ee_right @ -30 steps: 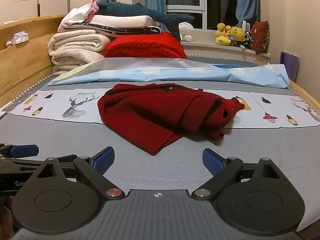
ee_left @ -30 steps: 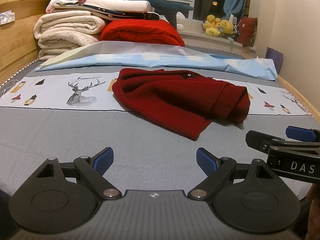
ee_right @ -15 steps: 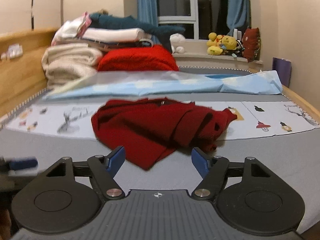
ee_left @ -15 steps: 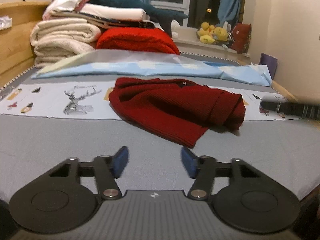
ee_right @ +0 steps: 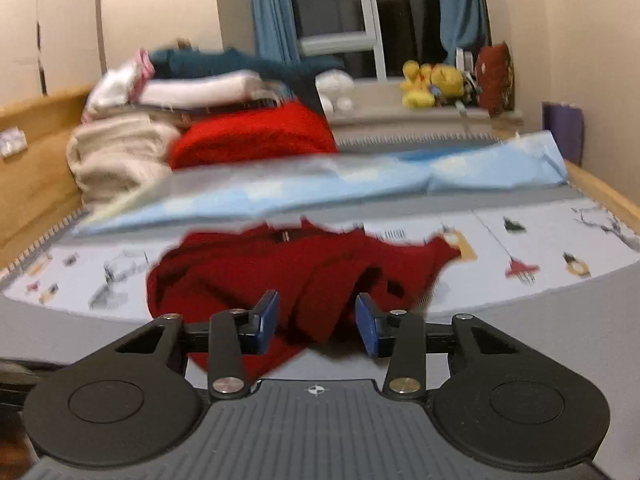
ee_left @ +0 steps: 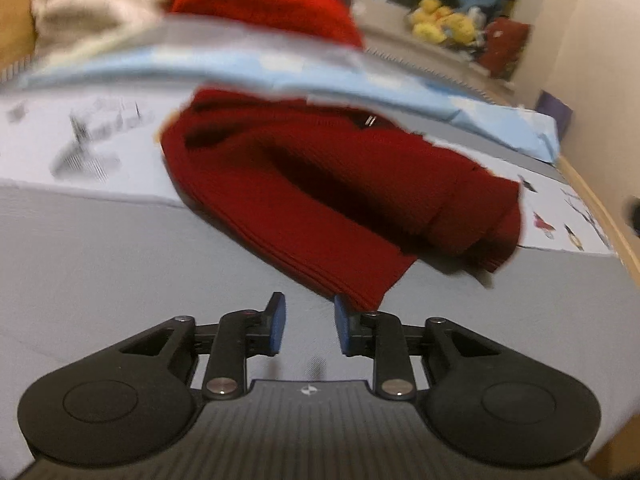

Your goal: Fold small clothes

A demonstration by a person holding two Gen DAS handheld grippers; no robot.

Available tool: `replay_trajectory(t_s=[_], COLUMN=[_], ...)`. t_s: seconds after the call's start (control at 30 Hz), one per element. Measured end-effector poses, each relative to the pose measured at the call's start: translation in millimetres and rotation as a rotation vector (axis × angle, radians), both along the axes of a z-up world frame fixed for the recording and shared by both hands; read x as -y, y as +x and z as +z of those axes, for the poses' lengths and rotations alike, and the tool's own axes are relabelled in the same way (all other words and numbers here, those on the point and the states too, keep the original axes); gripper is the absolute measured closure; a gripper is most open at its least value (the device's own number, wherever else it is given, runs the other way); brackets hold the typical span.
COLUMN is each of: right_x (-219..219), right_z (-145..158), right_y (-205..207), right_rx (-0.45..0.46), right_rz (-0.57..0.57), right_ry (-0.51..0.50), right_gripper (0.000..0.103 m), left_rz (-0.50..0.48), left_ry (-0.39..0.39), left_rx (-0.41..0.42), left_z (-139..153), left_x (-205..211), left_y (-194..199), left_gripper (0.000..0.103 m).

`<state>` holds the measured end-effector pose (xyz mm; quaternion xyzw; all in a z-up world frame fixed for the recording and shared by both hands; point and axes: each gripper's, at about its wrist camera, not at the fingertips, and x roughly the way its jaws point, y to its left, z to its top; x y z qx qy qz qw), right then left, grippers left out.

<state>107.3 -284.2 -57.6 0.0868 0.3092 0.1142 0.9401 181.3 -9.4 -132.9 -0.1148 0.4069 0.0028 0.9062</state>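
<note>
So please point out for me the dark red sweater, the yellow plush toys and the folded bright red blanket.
dark red sweater (ee_left: 320, 200): left wrist view, middle of the ribbed body.
yellow plush toys (ee_right: 430, 82): right wrist view, the toys' yellow bodies on the windowsill.
bright red blanket (ee_right: 256, 136): right wrist view, its front face.

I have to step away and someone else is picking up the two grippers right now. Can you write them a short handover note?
Left gripper: jaws closing, nothing between them yet; its fingertips sit just short of the near corner of the red sweater.
Right gripper: jaws closing, with a bunch of the red sweater showing between the pads; no grip visible yet.
The sweater lies crumpled in a heap on the grey bed sheet, in front of the light blue cover.
Done: no fold made so far.
Left: get hold of the sweater, spread it flat, then fold it.
</note>
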Motion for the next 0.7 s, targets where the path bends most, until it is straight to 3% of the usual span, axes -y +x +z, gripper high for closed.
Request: replay_trajectory(t_s=[0.1, 0.17, 0.27, 0.3, 0.37, 0.43, 0.57, 0.7], right_x=[1, 6, 14, 18, 24, 29, 40, 56], right_z=[-4, -4, -4, -6, -9, -11, -16, -23], right_y=[8, 13, 20, 23, 28, 31, 36, 39], right_rx=[-0.021, -0.031, -0.046, -0.057, -0.079, -0.094, -0.119, -0.153], right_rz=[0.009, -0.001, -0.034, -0.047, -0.074, -0.098, -0.168, -0.267], right_ry=[-0.017, 0.017, 0.036, 0.044, 0.065, 0.084, 0.107, 0.113], right_gripper=[0.058, 0.058, 0.057, 0.057, 0.057, 0.057, 0.057, 0.055], left_rz=[0.089, 0.132, 0.152, 0.149, 0.132, 0.096, -0.041, -0.17], left_ry=[-0.089, -0.127, -0.046, -0.015, -0.01, -0.018, 0.034, 0.104], left_rx=[-0.099, -0.152, -0.128, -0.129, -0.134, -0.152, -0.109, -0.081], left_z=[-35, -54, -65, -66, -65, -58, -22, 20], left_x=[3, 6, 20, 26, 28, 22, -8, -70], left_y=[46, 70, 93, 100, 108, 109, 83, 37], left_gripper=[0.05, 0.049, 0.048, 0.05, 0.078, 0.091, 0.094, 0.094])
